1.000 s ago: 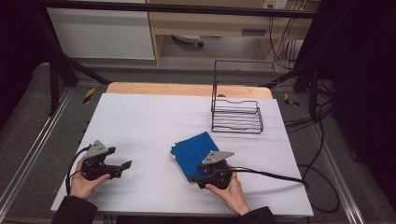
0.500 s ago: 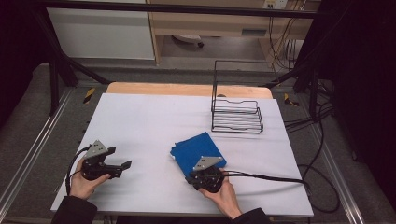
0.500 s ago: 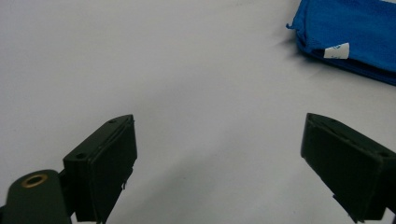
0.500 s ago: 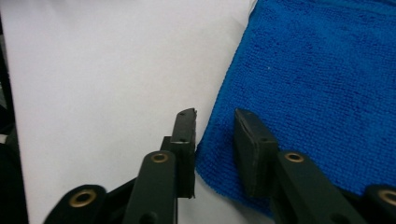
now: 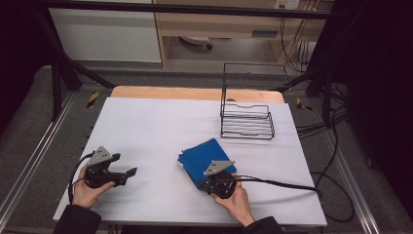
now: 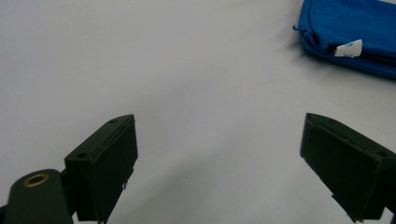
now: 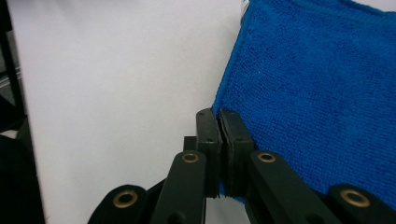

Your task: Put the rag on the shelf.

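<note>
Fingers (image 7: pixel 212 140) of the right gripper (image 5: pixel 210 183) are pressed together on the near edge of the blue cloth (image 5: pixel 204 157), a thin strip of the terry pinched between them in the right gripper view. That folded cloth lies flat on the white tabletop (image 5: pixel 160 122), near the front edge and a little right of centre, with the right hand (image 5: pixel 236 202) behind the tool. A small white label shows at the cloth's left edge in the left gripper view.

Over at the near left, the left gripper (image 5: pixel 127 173) rests on the tabletop in the left hand (image 5: pixel 87 190), its fingers (image 6: pixel 105 163) spread wide with nothing between them, aimed toward the cloth but well apart from it.

By the look of it, the step in hand is the grasp itself: one edge is secured and the cloth is not yet lifted. A black wire rack (image 5: pixel 246 119) stands at the far right of the tabletop, well apart from the cloth, and may be where the cloth is meant to go.

The next move probably calls for raising the pinched edge gently so the layers do not slip free, and bringing the left gripper across to take a second edge, since a single pinch would let the folded cloth hang and open out.
</note>
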Available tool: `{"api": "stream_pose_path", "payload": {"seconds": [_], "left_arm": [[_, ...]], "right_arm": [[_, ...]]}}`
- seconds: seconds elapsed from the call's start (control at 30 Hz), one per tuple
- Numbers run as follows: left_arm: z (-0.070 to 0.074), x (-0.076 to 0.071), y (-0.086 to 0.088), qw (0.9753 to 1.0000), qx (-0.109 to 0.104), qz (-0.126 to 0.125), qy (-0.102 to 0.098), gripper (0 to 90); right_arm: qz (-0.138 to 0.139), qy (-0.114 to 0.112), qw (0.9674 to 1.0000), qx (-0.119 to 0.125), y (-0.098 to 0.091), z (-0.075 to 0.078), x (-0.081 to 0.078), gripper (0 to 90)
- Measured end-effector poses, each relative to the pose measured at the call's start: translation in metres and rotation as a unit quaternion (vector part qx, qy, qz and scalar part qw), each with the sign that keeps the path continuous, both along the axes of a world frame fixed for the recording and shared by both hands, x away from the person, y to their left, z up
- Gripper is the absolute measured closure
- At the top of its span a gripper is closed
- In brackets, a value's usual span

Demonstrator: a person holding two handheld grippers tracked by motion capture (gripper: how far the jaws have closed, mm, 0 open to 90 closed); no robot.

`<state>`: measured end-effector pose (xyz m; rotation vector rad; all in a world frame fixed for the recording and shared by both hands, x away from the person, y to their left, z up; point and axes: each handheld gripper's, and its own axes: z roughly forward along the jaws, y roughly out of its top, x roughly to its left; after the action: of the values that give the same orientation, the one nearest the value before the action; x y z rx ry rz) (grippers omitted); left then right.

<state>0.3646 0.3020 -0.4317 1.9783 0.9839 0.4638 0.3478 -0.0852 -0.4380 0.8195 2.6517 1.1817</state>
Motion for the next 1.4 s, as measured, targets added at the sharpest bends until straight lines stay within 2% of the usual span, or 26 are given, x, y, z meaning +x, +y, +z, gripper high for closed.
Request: {"api": "stream_pose_path", "payload": {"seconds": [0.27, 0.33, 0.47, 0.63, 0.8, 0.87, 0.93, 0.97, 1.03, 1.13, 1.2, 1.23, 1.27, 1.33, 1.4], "left_arm": [[0.0, 0.0, 0.0, 1.0, 0.004, -0.002, 0.0, 11.4], [0.0, 0.0, 0.0, 1.0, 0.005, -0.002, -0.001, 11.3], [0.0, 0.0, -0.001, 1.0, 0.004, -0.001, -0.001, 11.4], [0.001, -0.001, -0.001, 1.0, 0.003, 0.0, -0.003, 11.4], [0.001, 0.0, -0.002, 1.0, 0.006, -0.001, -0.002, 11.4], [0.001, -0.001, -0.002, 1.0, 0.006, -0.002, -0.002, 11.4], [0.001, -0.001, -0.002, 1.0, 0.004, -0.001, -0.003, 11.4], [0.001, -0.001, -0.002, 1.0, 0.003, -0.001, -0.003, 11.4], [0.001, -0.001, -0.001, 1.0, 0.003, 0.0, -0.003, 11.4], [0.001, -0.001, -0.002, 1.0, 0.003, 0.0, -0.003, 11.4], [0.001, 0.0, -0.001, 1.0, 0.006, -0.001, -0.003, 11.4], [0.001, 0.0, -0.002, 1.0, 0.007, -0.001, -0.003, 11.5], [0.0, 0.0, -0.002, 1.0, 0.007, -0.001, -0.003, 11.4], [0.0, 0.0, -0.002, 1.0, 0.007, -0.001, -0.003, 11.4], [0.0, 0.0, -0.002, 1.0, 0.008, 0.0, -0.002, 11.4]], "right_arm": [[0.019, 0.037, 0.9991, -0.011, -0.017, 0.011, -0.002, 88.1], [0.024, 0.039, 0.9989, -0.009, -0.023, 0.014, -0.002, 88.1], [0.04, 0.044, 0.998, -0.024, -0.035, 0.018, -0.004, 88.1], [0.053, 0.051, 0.9968, -0.03, -0.048, 0.019, -0.007, 88.0], [0.056, 0.055, 0.9967, -0.017, -0.053, 0.014, -0.013, 84.8], [0.064, 0.061, 0.996, -0.001, -0.049, 0.009, -0.013, 75.8], [0.058, 0.058, 0.9965, 0.016, -0.047, 0.008, -0.012, 69.7], [0.052, 0.056, 0.9969, 0.02, -0.049, 0.011, -0.011, 65.3], [0.024, 0.028, 0.9986, 0.038, -0.055, 0.017, -0.008, 57.1], [-0.048, 0.0, 0.9974, 0.053, -0.072, 0.024, 0.001, 49.5], [-0.103, -0.006, 0.9935, 0.047, -0.084, 0.022, 0.009, 48.9], [-0.13, -0.01, 0.9904, 0.046, -0.09, 0.019, 0.013, 48.8], [-0.153, -0.003, 0.9872, 0.043, -0.094, 0.016, 0.018, 49.3], [-0.183, -0.002, 0.9823, 0.04, -0.101, 0.009, 0.025, 51.5], [-0.203, 0.001, 0.9788, 0.03, -0.105, 0.003, 0.031, 53.7]]}}
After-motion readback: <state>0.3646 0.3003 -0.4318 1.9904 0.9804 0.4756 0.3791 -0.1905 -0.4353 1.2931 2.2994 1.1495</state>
